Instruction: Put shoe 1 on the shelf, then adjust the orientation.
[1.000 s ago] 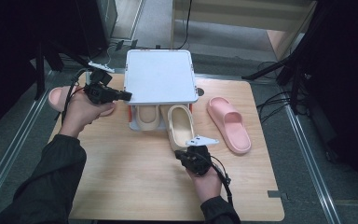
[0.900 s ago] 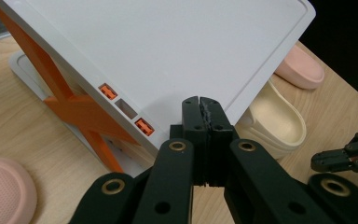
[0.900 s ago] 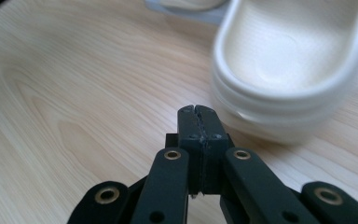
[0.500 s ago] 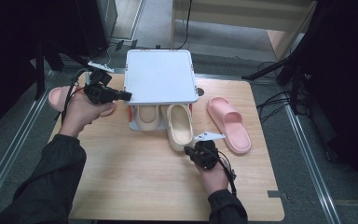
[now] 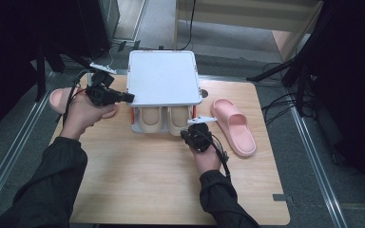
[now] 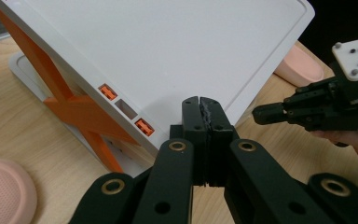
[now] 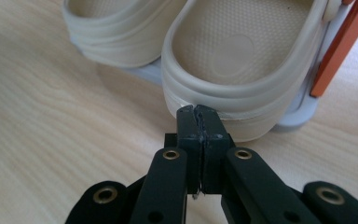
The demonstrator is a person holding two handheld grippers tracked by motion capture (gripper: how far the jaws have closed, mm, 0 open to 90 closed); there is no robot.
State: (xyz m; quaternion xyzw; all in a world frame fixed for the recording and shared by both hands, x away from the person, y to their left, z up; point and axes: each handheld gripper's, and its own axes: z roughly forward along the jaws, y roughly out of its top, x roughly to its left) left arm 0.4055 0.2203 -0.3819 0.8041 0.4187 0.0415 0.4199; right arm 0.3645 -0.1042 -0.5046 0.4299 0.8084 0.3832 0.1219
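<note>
A white shoe rack (image 5: 161,78) with orange side braces stands at the far middle of the tabletop (image 5: 138,180). Two beige clogs lie side by side on its lower shelf, long axes running near to far, heels toward the person, toes hidden under the white top.

The right hand-held gripper (image 7: 198,112) has its jaws pressed together with nothing between them, its tips touching the heel rim of the right beige clog (image 7: 233,60). The left beige clog (image 7: 121,23) sits just beside it.

The left hand-held gripper (image 6: 200,103), also closed and empty, rests against the rack's left edge.

A pink slipper (image 5: 235,126) lies right of the rack, angled far-left to near-right. Another pink slipper (image 5: 59,99) lies at the tabletop's left edge. The near half of the tabletop is open.
</note>
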